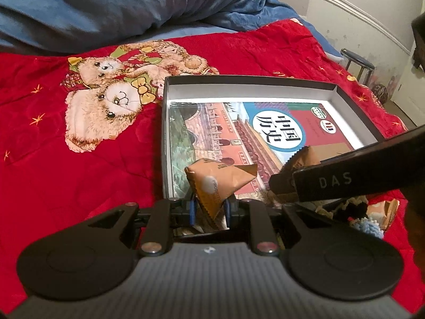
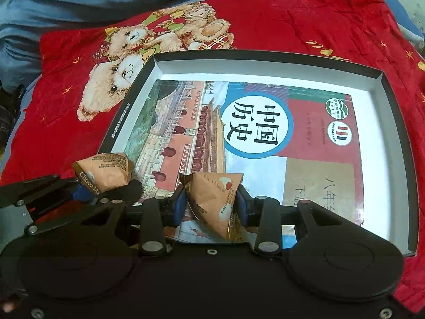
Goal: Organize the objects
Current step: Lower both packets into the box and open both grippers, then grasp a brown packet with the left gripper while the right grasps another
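Note:
A shallow black box (image 1: 244,79) (image 2: 265,55) with a white inside lies on the red blanket and holds a history textbook (image 1: 239,130) (image 2: 252,127). My left gripper (image 1: 209,208) is shut on an orange snack packet (image 1: 220,183) above the box's near left edge; both also show in the right wrist view, the gripper (image 2: 87,194) and its packet (image 2: 106,170). My right gripper (image 2: 211,203) is shut on a second orange snack packet (image 2: 215,199) over the book. It shows in the left wrist view (image 1: 281,186), its packet (image 1: 305,159) partly hidden.
A red blanket with teddy bears (image 1: 111,90) (image 2: 148,42) covers the bed. A blue duvet (image 1: 119,5) is heaped behind. Crocheted items and a small box (image 1: 366,210) lie right of the black box. A stool (image 1: 356,63) stands beyond the bed.

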### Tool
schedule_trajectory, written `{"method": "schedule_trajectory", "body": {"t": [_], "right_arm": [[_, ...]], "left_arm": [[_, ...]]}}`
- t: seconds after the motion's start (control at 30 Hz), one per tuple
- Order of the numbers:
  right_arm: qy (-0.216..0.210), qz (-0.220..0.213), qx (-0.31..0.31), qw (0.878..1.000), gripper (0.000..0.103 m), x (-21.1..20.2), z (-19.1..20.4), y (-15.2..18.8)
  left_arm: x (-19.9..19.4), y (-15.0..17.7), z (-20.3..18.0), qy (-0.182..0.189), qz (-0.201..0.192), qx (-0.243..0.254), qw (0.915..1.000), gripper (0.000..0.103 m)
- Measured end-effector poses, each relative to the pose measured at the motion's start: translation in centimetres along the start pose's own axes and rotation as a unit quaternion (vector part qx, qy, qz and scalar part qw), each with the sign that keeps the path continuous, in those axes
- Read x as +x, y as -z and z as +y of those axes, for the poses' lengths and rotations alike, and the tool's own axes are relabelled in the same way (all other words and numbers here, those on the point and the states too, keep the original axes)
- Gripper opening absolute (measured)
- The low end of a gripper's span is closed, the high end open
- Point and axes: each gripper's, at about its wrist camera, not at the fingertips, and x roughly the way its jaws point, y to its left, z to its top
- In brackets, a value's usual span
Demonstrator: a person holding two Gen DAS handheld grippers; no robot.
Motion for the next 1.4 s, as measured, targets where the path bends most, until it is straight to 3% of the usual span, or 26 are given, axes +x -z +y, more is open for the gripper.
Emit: {"method": "schedule_trajectory", "body": {"t": [0.13, 0.27, 0.43, 0.63, 0.83, 1.23, 1.4], "right_arm": [[-0.013, -0.004, 0.006, 1.0, 0.041, 0.0, 0.1, 0.2], [-0.02, -0.011, 0.007, 1.0, 0.042, -0.3, 0.4, 0.3], [-0.031, -0.029, 0.008, 0.999, 0.052, -1.2, 0.3, 0.0], [-0.037, -0.05, 0.014, 0.998, 0.061, -2.8, -0.2, -0.4], [-0.027, -0.069, -0.009, 0.997, 0.065, -4.8, -0.7, -0.4], [-0.005, -0.068, 0.032, 0.997, 0.066, -7.4, -5.1, 2.7], [0.005, -0.064, 0.038, 0.997, 0.066, -8.3, -6.8, 4.3]], "left_arm": [[-0.1, 0.1, -0.1, 0.003, -0.004, 0.001, 1.0, 0.044], [-0.4, 0.1, -0.2, 0.01, -0.005, 0.002, 0.9999, 0.049], [-1.8, 0.2, -0.8, 0.006, -0.032, 0.029, 0.9991, 0.073], [-3.7, 0.0, -0.4, 0.025, -0.065, 0.032, 0.9971, 0.084], [-4.4, -0.1, 0.6, 0.018, -0.073, 0.022, 0.9969, 0.084], [-5.4, 1.8, -0.9, 0.002, -0.046, 0.038, 0.9982, 0.084], [-6.5, 2.9, -1.3, -0.01, -0.054, 0.036, 0.9978, 0.084]]}}
